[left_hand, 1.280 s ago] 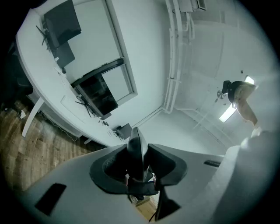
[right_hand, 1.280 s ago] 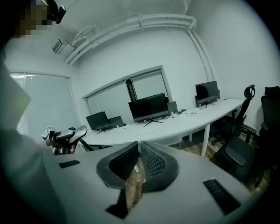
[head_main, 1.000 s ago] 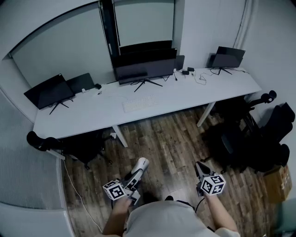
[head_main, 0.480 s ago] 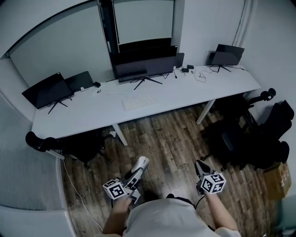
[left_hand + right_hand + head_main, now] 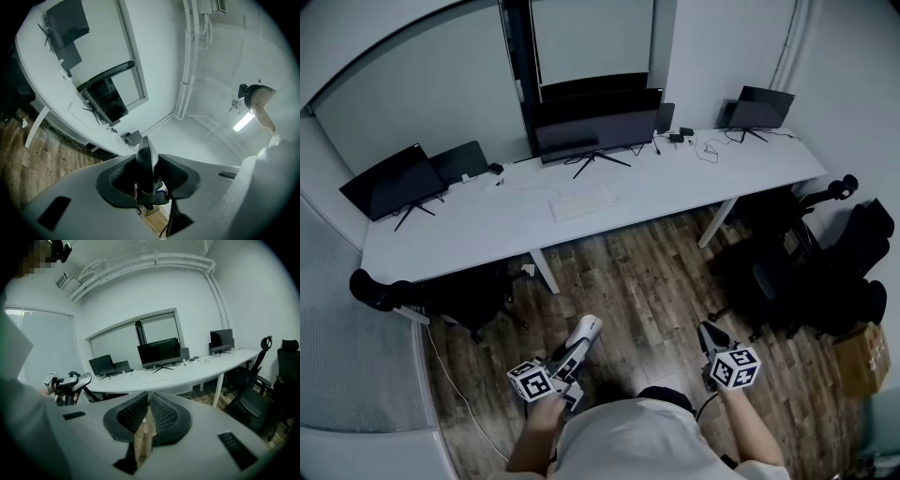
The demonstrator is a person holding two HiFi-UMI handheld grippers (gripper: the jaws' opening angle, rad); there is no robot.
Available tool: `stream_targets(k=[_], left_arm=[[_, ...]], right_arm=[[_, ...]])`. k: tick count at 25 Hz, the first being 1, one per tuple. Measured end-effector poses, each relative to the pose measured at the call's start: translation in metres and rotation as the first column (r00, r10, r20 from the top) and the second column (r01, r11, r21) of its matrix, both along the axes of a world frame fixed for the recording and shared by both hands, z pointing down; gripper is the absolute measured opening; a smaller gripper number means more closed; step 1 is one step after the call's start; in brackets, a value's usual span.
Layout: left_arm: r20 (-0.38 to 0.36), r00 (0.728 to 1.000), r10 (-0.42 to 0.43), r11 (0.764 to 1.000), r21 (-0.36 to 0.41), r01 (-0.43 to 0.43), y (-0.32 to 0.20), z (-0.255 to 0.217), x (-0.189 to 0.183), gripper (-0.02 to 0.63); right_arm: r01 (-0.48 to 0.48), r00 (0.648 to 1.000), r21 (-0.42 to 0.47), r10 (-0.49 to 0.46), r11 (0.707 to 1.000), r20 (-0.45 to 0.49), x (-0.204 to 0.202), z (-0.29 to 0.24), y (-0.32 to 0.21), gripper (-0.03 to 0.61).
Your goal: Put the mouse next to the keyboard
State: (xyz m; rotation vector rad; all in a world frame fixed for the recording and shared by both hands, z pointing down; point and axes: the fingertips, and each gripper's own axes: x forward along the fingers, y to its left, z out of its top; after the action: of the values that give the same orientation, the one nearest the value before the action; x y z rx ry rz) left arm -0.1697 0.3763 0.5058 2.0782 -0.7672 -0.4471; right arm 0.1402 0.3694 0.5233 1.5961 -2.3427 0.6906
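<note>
Low over the wooden floor (image 5: pixel 647 281), held the mouse (image 5: pixel 587 329) in the left gripper (image 5: pixel 574 352), jaws clamped on it edge-on, at the near side of the room and well apart from the white desk (image 5: pixel 487 230). Held the right gripper (image 5: pixel 149 401) to its right, jaws pressed together on nothing. Saw the keyboard (image 5: pixel 582 202) lying far off on the desk, just in front of the middle monitor (image 5: pixel 595 131).

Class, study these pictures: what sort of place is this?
Probably an office or computer room: a long white desk carries several monitors and a keyboard, with black office chairs alongside.
</note>
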Motion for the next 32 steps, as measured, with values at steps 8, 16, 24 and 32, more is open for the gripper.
stream_targets(k=[8,16,24,32], left_arm=[[0.010,1.000,-0.002,1.000,-0.009,0.002,-0.007,0.004,-0.014,0.143],[0.003,1.000,-0.008,1.000,-0.020,0.008,-0.024,0.006,-0.008,0.143],[0.001,0.999,-0.041,0.999,-0.031,0.041,-0.059,0.010,0.004,0.143],[0.005,0.997,-0.076,0.997,-0.026,0.076,-0.106,0.009,0.021,0.143]], right_arm=[[-0.014,1.000,-0.025,0.014,1.000,-0.001,-0.007,0.005,-0.002,0.044],[0.018,1.000,-0.025,-0.018,1.000,-0.021,-0.008,0.007,-0.026,0.044],[0.071,0.997,-0.028,-0.072,0.997,-0.011,-0.007,0.014,-0.076,0.044],[0.102,0.995,-0.039,-0.103,0.994,-0.001,0.004,0.019,-0.134,0.044]])
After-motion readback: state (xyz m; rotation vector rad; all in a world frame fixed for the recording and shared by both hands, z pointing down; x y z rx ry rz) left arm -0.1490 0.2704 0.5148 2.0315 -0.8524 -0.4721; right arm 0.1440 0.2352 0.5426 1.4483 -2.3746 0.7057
